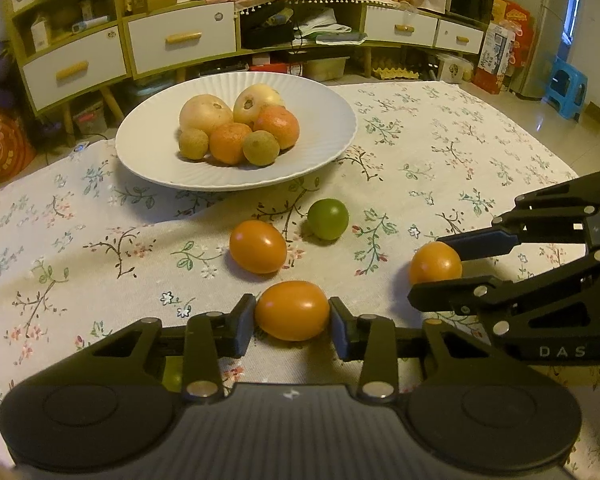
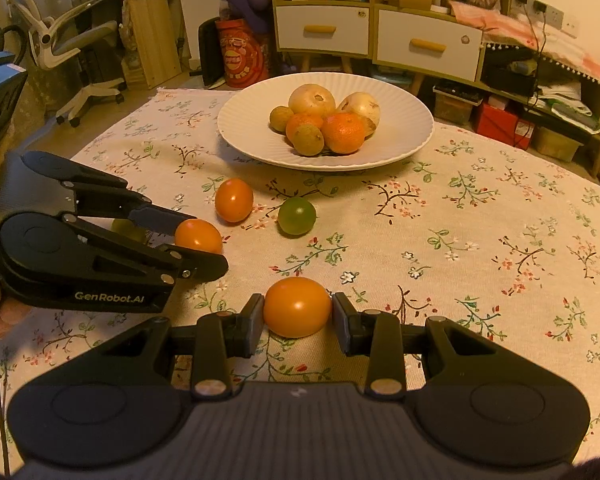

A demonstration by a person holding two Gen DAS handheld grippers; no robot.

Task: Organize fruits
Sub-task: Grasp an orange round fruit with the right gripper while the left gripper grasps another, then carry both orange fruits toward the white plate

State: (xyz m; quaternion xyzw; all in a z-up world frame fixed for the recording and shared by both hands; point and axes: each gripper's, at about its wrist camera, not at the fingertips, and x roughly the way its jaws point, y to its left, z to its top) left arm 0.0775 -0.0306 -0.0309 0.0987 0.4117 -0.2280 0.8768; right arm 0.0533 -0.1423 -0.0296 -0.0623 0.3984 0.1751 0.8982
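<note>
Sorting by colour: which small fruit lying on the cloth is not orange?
The green fruit, lying loose nearest the plate; the other three are orange.

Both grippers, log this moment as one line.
left gripper: shut on orange tomato | right gripper: shut on second orange tomato | plate: six fruits

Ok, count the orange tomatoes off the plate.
3. One tomato sits between the left jaws, one between the right jaws, one loose on the cloth beside the green fruit. More may be hidden.
</note>
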